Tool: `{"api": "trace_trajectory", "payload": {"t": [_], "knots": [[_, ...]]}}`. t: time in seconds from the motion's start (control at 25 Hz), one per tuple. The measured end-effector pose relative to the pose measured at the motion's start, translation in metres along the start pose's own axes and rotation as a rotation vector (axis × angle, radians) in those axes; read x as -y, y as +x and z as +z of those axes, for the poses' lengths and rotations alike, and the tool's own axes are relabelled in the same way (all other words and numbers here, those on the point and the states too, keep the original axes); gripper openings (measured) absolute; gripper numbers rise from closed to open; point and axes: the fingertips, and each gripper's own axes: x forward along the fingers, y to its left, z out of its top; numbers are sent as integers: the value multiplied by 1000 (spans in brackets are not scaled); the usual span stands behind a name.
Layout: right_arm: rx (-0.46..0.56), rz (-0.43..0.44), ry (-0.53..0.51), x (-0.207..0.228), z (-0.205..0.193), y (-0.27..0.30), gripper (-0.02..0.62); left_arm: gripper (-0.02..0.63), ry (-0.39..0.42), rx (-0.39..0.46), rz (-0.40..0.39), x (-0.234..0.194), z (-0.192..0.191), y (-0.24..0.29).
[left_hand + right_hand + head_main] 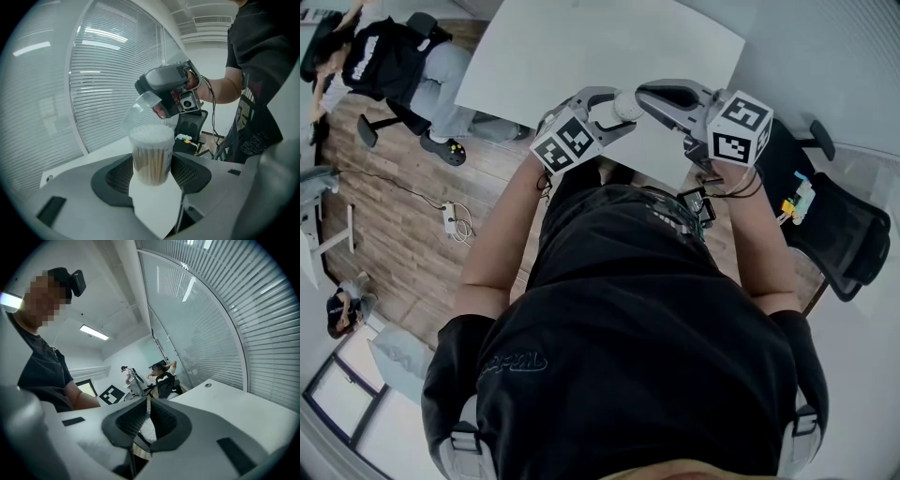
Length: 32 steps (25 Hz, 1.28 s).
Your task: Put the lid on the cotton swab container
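- Clear plastic is what both claws are handling. The cotton swab container (151, 159) is a see-through tub packed with swabs, white tips up, and its mouth is uncovered.
- My left gripper (151, 177) is clamped on the tub's lower half, with one jaw pressed to each side. It holds the tub upright in mid-air so the open top faces the incoming lid.
- My right gripper (148, 416) has its jaws drawn almost together on a thin sliver, which I take to be the lid's wall. A pinch at the edge leaves the underside of the cap free to go over the rim.
- The lid (139, 108), a clear cap, hangs tilted just above the tub's rim and is not yet seated. In the left gripper view it sits up and to the left of the swab tips.
- In the head view the two grippers meet tip to tip over the near edge of the white table (581, 47), well off its surface.
- I judge the task to be at the alignment step: the cap needs levelling and centring before it is pressed down.
- My worry is that a tilted cap could catch one side of the rim or snag the swab tips.
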Motion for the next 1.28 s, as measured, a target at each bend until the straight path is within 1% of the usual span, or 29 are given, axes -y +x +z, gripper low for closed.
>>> {"api": "trace_trajectory", "payload": {"t": [0.16, 0.32, 0.88, 1.08, 1.28], "knots": [[-38, -5, -14, 2, -9, 2, 38, 259, -2, 12, 27, -7, 3, 3], [-59, -9, -20, 3, -17, 3, 38, 259, 10, 22, 38, -8, 8, 6], [-57, -19, -12, 6, -21, 4, 38, 259, 10, 44, 52, -11, 19, 9], [-56, -18, 2, 6, -24, 3, 38, 259, 10, 36, 50, -9, 19, 10], [-56, -21, -6, 8, -23, 3, 38, 259, 5, 27, 48, -10, 18, 11]]}}
